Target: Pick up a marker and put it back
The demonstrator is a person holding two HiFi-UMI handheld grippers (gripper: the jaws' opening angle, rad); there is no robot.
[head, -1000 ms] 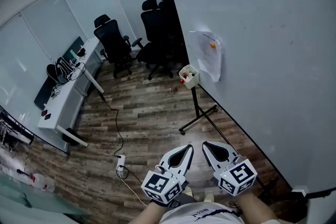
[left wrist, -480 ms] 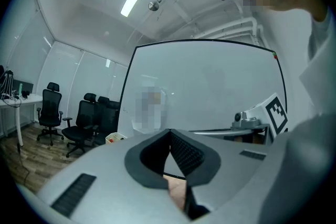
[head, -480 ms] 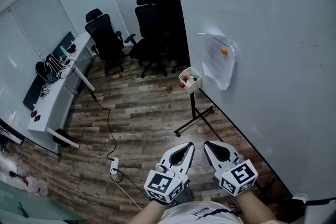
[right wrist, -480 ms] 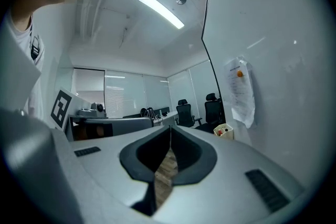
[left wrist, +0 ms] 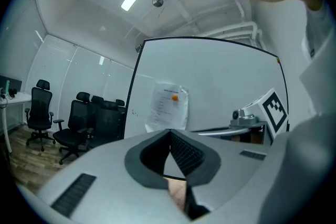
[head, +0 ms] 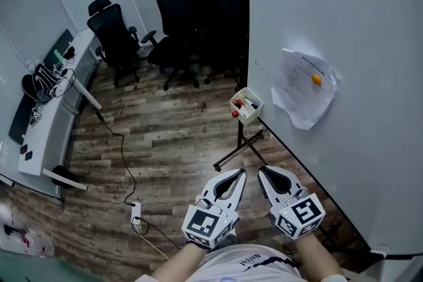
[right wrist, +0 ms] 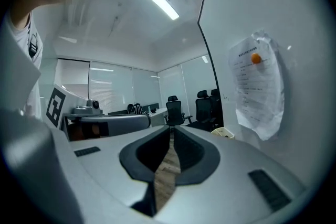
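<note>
Your left claw and right claw are hovering side by side, low in front of you, both holding nothing. The left is pressing its tips together; the right's jaws are just beginning to part. Markers are sitting in the white holder atop a tripod stand beside the whiteboard, well ahead of both claws. Office chairs and a desk are standing farther off.

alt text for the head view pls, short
Two hand-held grippers, left gripper and right gripper, side by side, jaws together and empty, low over a wood floor. Ahead, a white box of markers at the edge of a whiteboard bearing a paper sheet; black office chairs behind.
</note>
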